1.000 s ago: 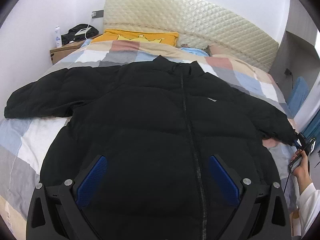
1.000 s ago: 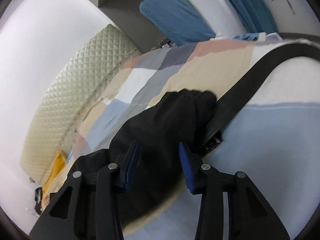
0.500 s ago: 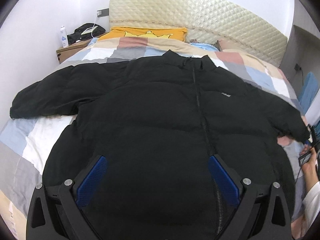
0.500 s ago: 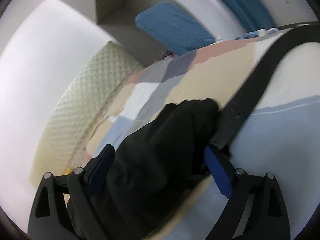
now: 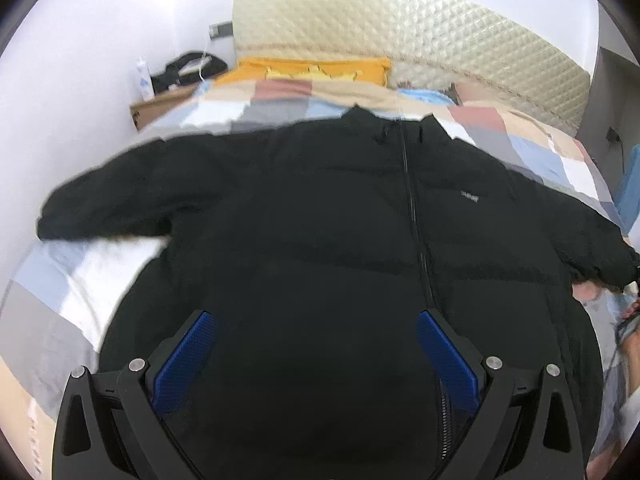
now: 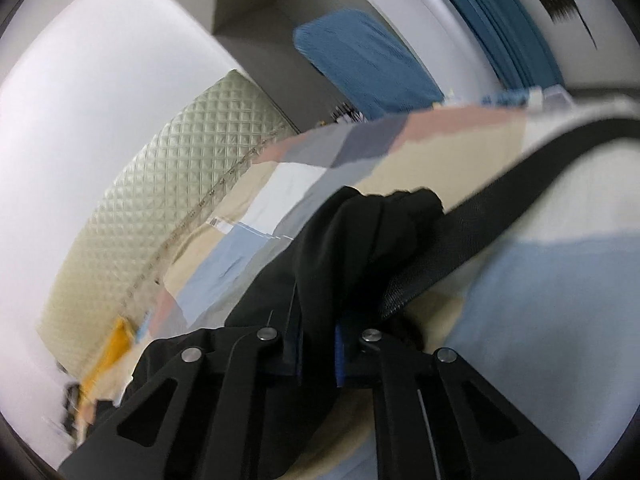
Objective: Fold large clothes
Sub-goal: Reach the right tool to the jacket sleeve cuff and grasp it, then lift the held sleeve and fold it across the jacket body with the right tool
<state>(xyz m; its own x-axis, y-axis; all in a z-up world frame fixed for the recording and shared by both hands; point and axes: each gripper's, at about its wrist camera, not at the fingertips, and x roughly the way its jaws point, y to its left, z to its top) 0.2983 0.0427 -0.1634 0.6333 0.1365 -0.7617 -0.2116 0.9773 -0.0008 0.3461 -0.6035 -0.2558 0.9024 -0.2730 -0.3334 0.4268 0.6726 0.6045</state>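
Observation:
A black puffer jacket (image 5: 328,248) lies face up on the bed, zipped, both sleeves spread out to the sides. My left gripper (image 5: 316,354) is open and empty, hovering above the jacket's lower front. My right gripper (image 6: 318,344) is shut on the cuff end of the jacket's right sleeve (image 6: 360,240), whose black fabric bunches up between the blue pads. In the left wrist view that sleeve end (image 5: 600,256) reaches the right bed edge.
The bed has a patchwork quilt (image 5: 60,280), a quilted cream headboard (image 5: 420,48) and a yellow pillow (image 5: 312,70). A cardboard box (image 5: 160,104) with a bottle stands at the back left. A black strap (image 6: 480,240) crosses the quilt beside the sleeve. A blue cushion (image 6: 360,68) lies behind.
My right gripper opened wide half a second ago and has now closed on the sleeve cuff. My left gripper has shifted slightly, staying open above the jacket.

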